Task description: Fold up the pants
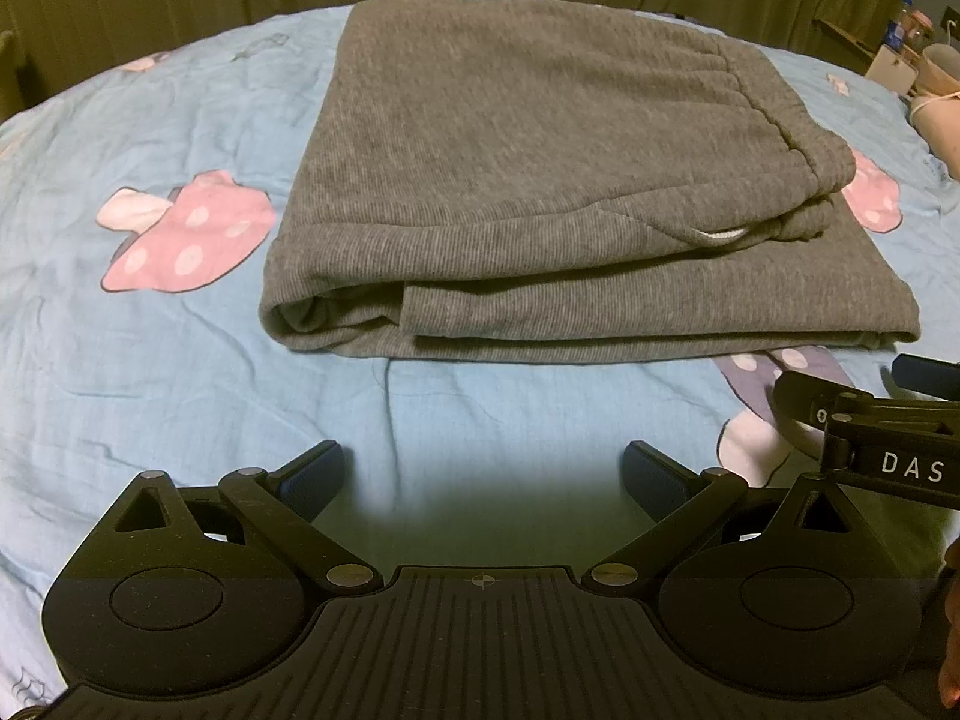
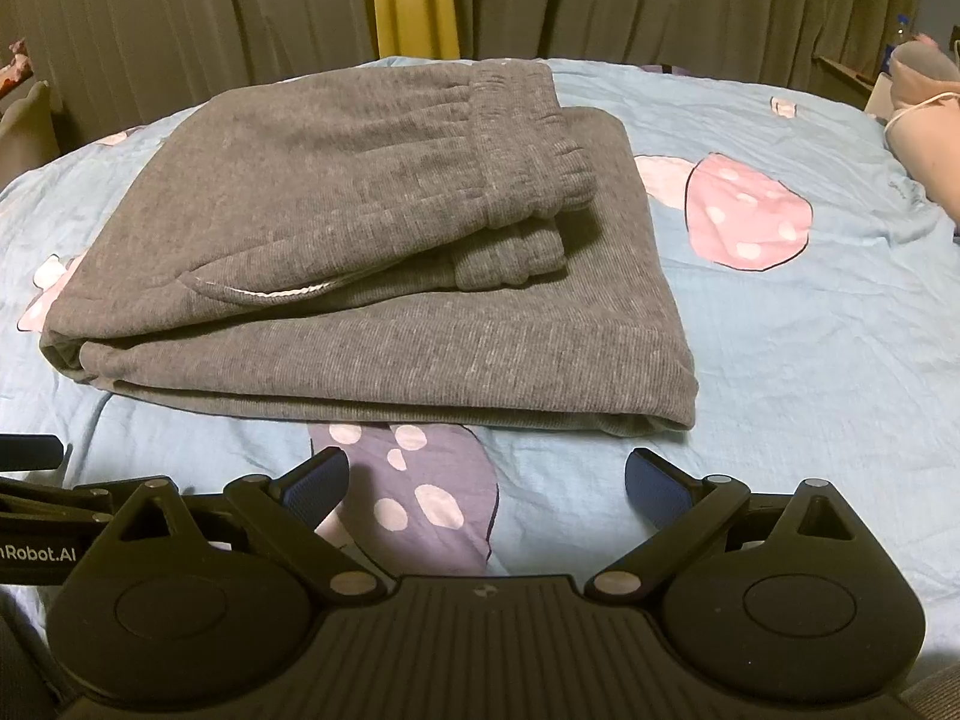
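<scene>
Grey knit pants lie folded into a thick rectangle on the blue bedsheet, with the elastic waistband on top at the right and a white drawstring peeking out. My left gripper hovers open just short of the bundle's near edge, nothing between its blue pads. In the right wrist view, the pants lie ahead and left. My right gripper is open too, over a purple mushroom print, and touches no cloth.
The sheet carries pink mushroom prints on both sides of the pants. Green curtains with a yellow strip hang behind the bed. A pink bag and a bottle sit at the far right. The right gripper's body shows at the left view's right edge.
</scene>
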The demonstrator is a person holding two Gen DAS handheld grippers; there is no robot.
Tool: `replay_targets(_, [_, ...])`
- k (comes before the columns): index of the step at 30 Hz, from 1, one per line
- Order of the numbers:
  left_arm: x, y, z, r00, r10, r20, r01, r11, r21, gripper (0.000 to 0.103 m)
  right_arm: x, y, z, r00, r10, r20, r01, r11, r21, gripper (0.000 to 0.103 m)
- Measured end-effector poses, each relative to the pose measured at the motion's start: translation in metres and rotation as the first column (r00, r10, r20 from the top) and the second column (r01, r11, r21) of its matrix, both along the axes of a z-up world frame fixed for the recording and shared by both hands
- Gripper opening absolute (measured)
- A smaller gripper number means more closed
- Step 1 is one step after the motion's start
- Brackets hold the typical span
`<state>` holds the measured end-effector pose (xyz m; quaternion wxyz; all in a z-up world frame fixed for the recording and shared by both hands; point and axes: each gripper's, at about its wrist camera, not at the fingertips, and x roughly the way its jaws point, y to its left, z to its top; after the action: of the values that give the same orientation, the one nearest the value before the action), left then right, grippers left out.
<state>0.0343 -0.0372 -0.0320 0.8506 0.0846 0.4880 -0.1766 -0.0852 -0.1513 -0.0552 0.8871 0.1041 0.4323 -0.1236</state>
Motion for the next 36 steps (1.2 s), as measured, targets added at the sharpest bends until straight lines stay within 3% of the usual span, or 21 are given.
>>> replay_targets(36, [0.0009,-0.0014,-0.0006,1.000,-0.001,-0.003,0.001,1.000,0.010,0.102,-0.0005,0.0010,-0.0009,1.000,-0.003,-0.003,0.003,1.000,0.004,0.099])
